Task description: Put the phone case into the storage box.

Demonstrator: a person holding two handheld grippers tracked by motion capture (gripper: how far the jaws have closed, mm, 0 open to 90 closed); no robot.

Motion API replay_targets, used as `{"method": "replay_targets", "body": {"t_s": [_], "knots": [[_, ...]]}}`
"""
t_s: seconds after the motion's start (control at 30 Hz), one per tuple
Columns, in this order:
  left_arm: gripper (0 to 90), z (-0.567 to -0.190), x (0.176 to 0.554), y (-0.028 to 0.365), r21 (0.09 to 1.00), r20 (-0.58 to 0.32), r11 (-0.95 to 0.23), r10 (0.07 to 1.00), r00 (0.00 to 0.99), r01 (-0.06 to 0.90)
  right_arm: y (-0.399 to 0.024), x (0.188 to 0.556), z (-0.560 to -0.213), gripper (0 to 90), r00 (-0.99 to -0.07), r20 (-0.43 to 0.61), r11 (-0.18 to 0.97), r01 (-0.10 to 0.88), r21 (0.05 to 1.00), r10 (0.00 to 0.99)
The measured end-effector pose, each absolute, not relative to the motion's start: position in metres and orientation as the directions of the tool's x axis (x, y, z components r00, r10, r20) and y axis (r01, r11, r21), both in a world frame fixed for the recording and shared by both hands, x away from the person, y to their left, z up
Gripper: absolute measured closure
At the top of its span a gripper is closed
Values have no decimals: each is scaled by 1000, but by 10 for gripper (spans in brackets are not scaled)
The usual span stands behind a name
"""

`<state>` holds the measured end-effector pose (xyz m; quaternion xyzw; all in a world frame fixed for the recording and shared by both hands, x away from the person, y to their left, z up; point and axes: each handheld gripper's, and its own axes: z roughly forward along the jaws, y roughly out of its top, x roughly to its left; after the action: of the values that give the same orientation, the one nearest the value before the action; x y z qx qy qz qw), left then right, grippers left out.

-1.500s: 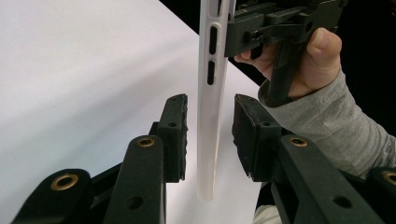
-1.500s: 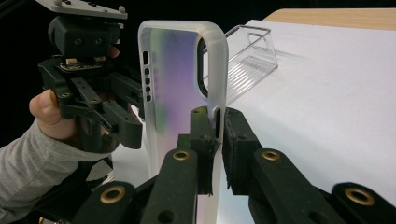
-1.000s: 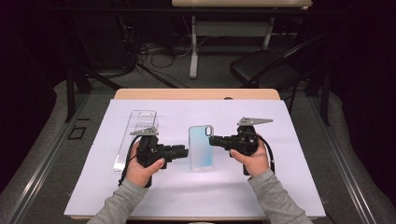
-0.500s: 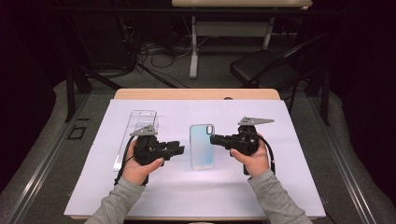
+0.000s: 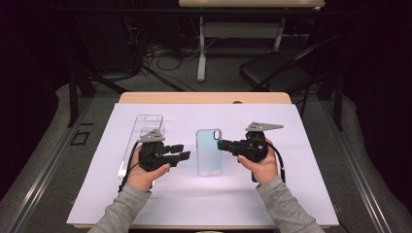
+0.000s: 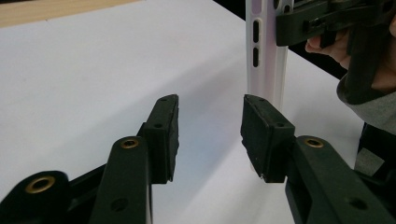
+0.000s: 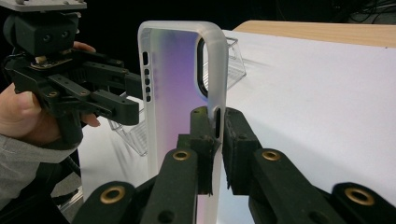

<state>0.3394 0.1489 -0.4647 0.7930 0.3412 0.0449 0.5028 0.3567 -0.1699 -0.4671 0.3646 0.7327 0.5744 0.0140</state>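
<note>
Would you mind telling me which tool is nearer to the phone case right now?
Right. The right tool is clamped on the phone case rim. The left tool sits just beside the case's other edge, its jaws apart and just opening, nothing between them.

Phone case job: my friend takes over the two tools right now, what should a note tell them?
Right tool: shut on the side rim of the phone case, pinching it just below the camera cutout.
Left tool: open, its jaws have just been opening, nothing between them; the case's other edge stands just beyond its tips.
Clear plastic box: lying on the white table cover, behind the left tool.
Done: left tool has let go of the case; the right one alone holds it.
Left: probably moving the case toward the box; I can't tell for certain.
</note>
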Motion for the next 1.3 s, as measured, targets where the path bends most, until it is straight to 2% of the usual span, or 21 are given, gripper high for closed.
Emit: {"method": "replay_targets", "body": {"t_s": [0.23, 0.4, 0.63, 0.97, 1.3], "knots": [[513, -459, 339, 153, 853, -207, -276, 601, 772, 444, -168, 355, -467, 835, -729, 387, 70, 509, 858, 565], [499, -456, 337, 154, 839, -193, -289, 634, 749, 461, -165, 353, -467, 835, -726, 368, 74, 497, 865, 581], [415, -453, 337, 156, 847, -167, -295, 644, 747, 443, -159, 348, -465, 835, -722, 333, 79, 471, 878, 607], [390, -444, 341, 158, 864, -146, -274, 666, 732, 422, -146, 349, -460, 835, -701, 254, 126, 441, 889, 666], [397, -425, 348, 157, 881, -84, -286, 690, 718, 378, -136, 362, -453, 835, -666, 315, 77, 490, 868, 676]]}}
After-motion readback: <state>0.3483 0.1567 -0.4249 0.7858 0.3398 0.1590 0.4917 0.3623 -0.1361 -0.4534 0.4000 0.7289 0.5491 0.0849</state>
